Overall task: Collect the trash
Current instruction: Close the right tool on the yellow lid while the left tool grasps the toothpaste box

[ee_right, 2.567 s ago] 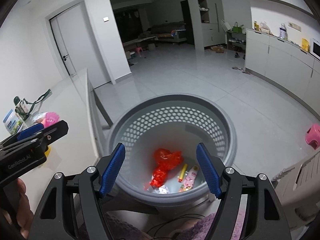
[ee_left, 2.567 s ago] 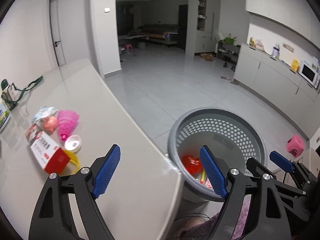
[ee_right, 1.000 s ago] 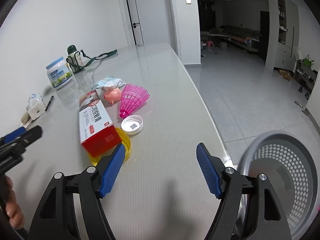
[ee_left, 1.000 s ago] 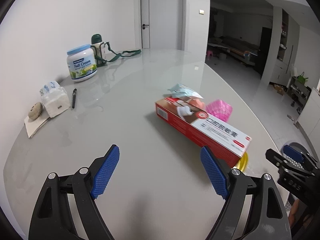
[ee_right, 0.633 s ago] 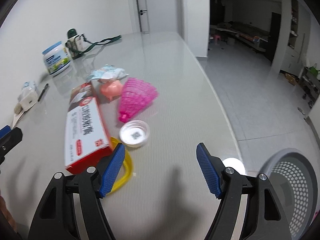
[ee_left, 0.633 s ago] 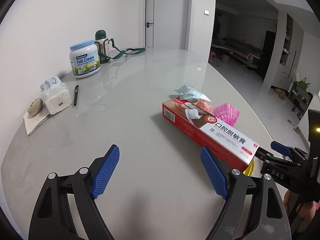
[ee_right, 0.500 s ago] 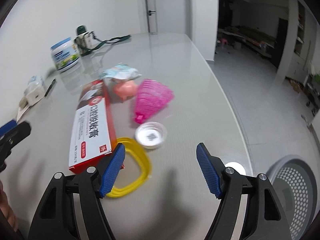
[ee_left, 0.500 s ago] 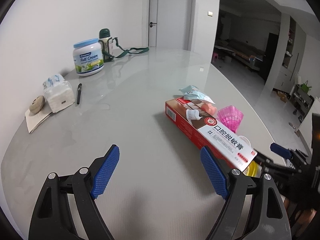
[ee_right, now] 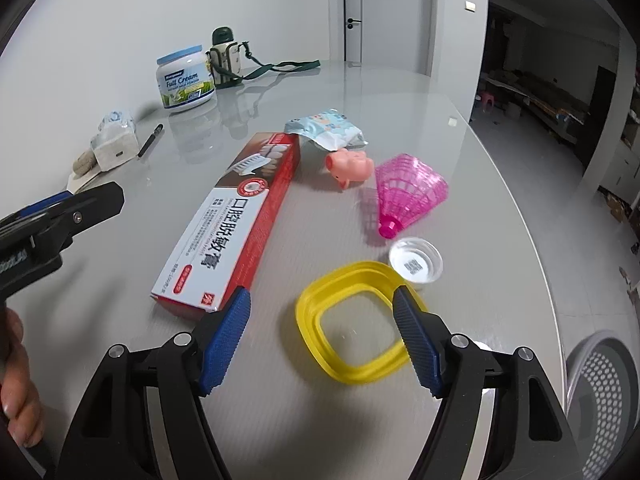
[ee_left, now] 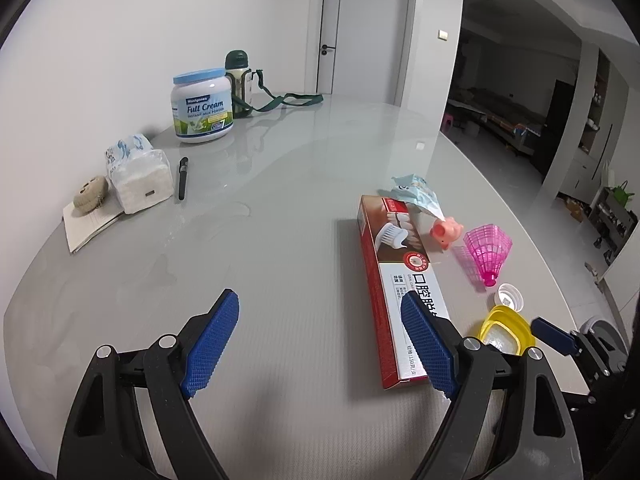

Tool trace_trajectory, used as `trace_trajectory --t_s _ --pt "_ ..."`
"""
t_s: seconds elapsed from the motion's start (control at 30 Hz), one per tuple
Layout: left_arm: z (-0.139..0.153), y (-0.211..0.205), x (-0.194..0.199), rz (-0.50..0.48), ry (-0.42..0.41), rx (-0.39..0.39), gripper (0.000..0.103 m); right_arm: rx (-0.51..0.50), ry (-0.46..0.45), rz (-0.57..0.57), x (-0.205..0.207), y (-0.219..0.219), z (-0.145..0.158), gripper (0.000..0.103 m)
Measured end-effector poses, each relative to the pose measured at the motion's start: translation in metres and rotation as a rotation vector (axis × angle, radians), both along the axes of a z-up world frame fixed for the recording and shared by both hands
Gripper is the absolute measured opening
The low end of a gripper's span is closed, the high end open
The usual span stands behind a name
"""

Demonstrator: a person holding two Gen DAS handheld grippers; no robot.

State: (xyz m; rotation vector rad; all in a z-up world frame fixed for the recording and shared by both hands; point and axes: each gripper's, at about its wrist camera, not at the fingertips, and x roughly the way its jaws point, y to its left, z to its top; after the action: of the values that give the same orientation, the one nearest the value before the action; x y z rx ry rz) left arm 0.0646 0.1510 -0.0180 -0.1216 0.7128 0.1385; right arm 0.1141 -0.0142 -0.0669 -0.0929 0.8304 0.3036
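- Yellow plastic, a squarish lid ring, lies on the grey table near its right edge, just in front of my right gripper; my jaws there stand apart and grasp nothing, the ring framed in the gap between them but untouched.
- Just past the ring sit a small white cap and a pink shuttlecock on its side, then a pink toy pig and a crumpled blue-and-white wrapper.
- Left of the ring, a long red-and-white toothpaste box lies flat, its near end close to my left pad.
- None of this litter is collected: all six pieces rest on the table, so I judge most of the picking is left. The grey perforated bin stands off the table's near right corner; its contents are hidden from here.
- Along the far left edge are a milk powder tub, a green flask with its strap, a tissue pack and a pen; probably not trash.
- My left gripper also hangs released and empty, tilted down over bare table, its right pad overlapping the box's near end in view.
- Both tools point downward at the tabletop, side by side, a hand visible behind the left one.
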Motion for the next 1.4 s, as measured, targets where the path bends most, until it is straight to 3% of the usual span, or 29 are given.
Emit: trace_trajectory --t_s 0.4,0.63,1.4 --pt "-0.001 -0.004 0.003 -0.027 -0.004 -0.005 0.082 0.040 0.067 -0.086 -0.010 -0.048 -0.015 0.071" --pt "-0.003 -0.006 0.004 -0.039 0.006 -0.014 0.084 0.079 0.087 -0.043 -0.005 -0.042 -0.018 0.081" --pt "-0.007 -0.003 0.003 -0.036 0.017 -0.009 0.092 -0.060 0.127 0.026 0.028 -0.004 -0.029 0.081"
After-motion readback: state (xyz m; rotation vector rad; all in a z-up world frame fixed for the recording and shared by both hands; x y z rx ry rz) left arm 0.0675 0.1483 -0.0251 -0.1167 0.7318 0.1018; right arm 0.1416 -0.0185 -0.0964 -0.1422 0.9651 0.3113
